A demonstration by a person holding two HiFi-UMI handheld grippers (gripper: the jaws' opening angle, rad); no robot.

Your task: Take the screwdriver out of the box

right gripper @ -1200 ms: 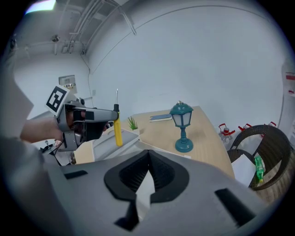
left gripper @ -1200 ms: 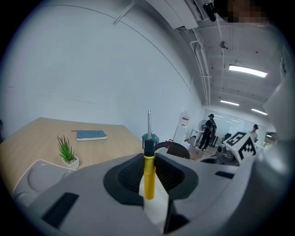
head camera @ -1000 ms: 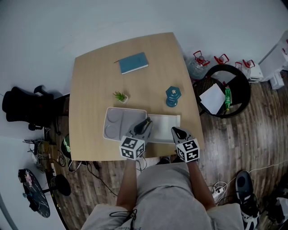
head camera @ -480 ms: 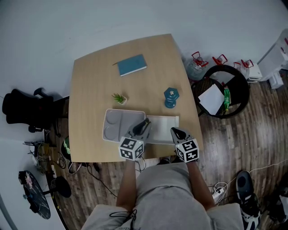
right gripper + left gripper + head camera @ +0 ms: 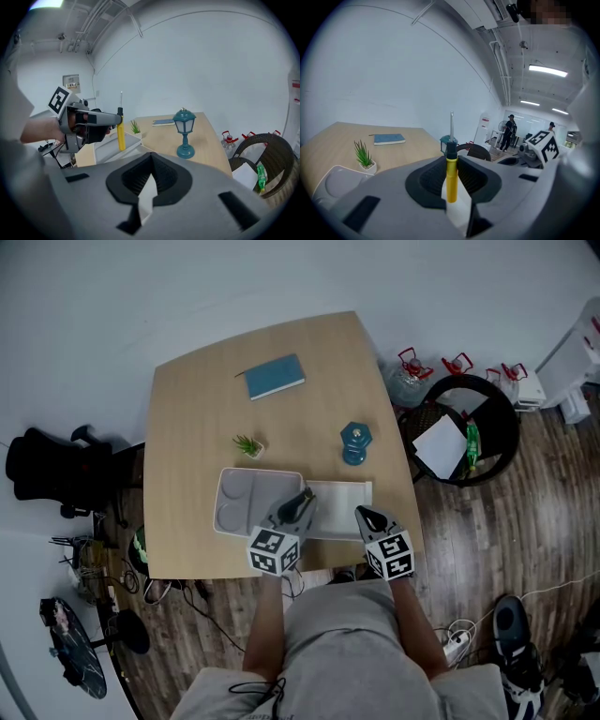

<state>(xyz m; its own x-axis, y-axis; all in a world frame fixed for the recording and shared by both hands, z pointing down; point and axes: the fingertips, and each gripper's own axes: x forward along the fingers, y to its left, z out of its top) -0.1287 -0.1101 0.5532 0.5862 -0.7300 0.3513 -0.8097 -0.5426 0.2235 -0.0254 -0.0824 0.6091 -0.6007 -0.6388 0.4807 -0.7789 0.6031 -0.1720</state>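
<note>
Head view, left to right. A black chair [image 5: 42,465] is standing off the tabletop's [image 5: 192,409] 9 o'clock edge. A blue book [image 5: 276,377] is lying toward 12 o'clock. A small potted plant [image 5: 248,443] is sitting nearer the middle, just beyond a grey tray [image 5: 242,495] with round hollows near my 6 o'clock edge.

I am holding my left gripper [image 5: 297,506] over the seam where the tray meets the white box [image 5: 345,502]. Its jaws are clamping the screwdriver [image 5: 451,174] by the yellow handle. In the left gripper view the black collar and steel shaft are pointing up to 12 o'clock. The handle's lower end is hanging over a white surface; I cannot tell whether it is touching.

My right gripper [image 5: 366,516] is hovering at the box's 4 o'clock edge, jaws pressed together with nothing between them. In the right gripper view the screwdriver is showing at 10 o'clock, upright in the other jaws. A teal lantern [image 5: 356,442] is standing at 12 o'clock from this gripper, apart from the box. Off the tabletop's 3 o'clock edge, a dark wicker basket [image 5: 469,381] is holding white paper.
</note>
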